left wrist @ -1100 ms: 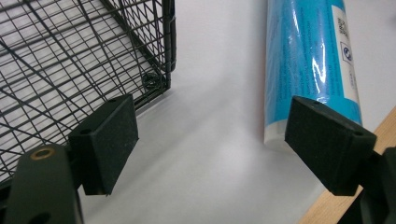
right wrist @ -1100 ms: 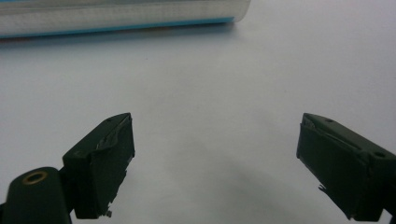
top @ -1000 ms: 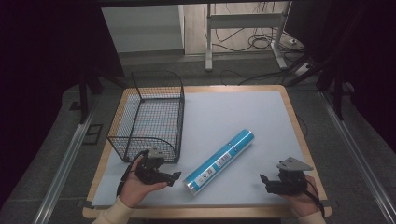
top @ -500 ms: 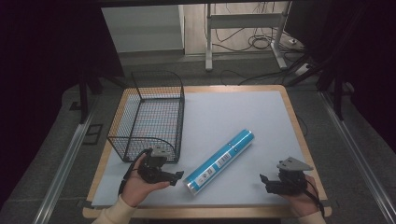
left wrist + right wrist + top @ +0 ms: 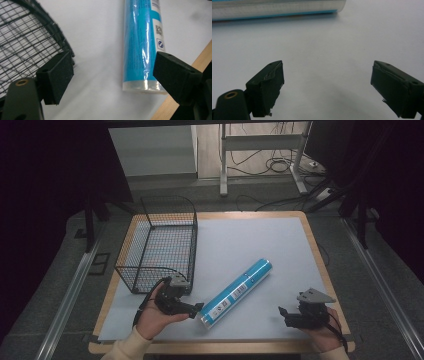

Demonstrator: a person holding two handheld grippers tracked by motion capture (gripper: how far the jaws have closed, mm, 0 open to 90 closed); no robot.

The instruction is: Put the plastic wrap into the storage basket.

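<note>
Nearest the person, at the front edge of the worktop [image 5: 260, 240]: left gripper [image 5: 196, 309] low over the pale sheet, fingers [image 5: 56, 75] spread wide, gripping nothing. Near end of the blue tube [image 5: 142, 47] just ahead, lying between the two pads in the left gripper view but touched by neither. Judged an approach for a grasp, with no closing begun.

At the front right corner: right gripper [image 5: 283, 313] parked well apart from the tube, fingers [image 5: 265, 85] likewise wide open and empty, bare sheet between them, tube's side at the top of that view.

Mid-worktop: blue tube [image 5: 237, 292] flat on its side, slanting from near left to far right, not lifted, shrink film and label intact.

Farther back, left: wire basket [image 5: 161, 245] upright with nothing visible inside, its near corner just beside the left gripper.

By the look of it, early going: nothing grasped, nothing moved into the basket. Left to do, probably: close on the tube's end, lift, carry over the rim, release inside.
</note>
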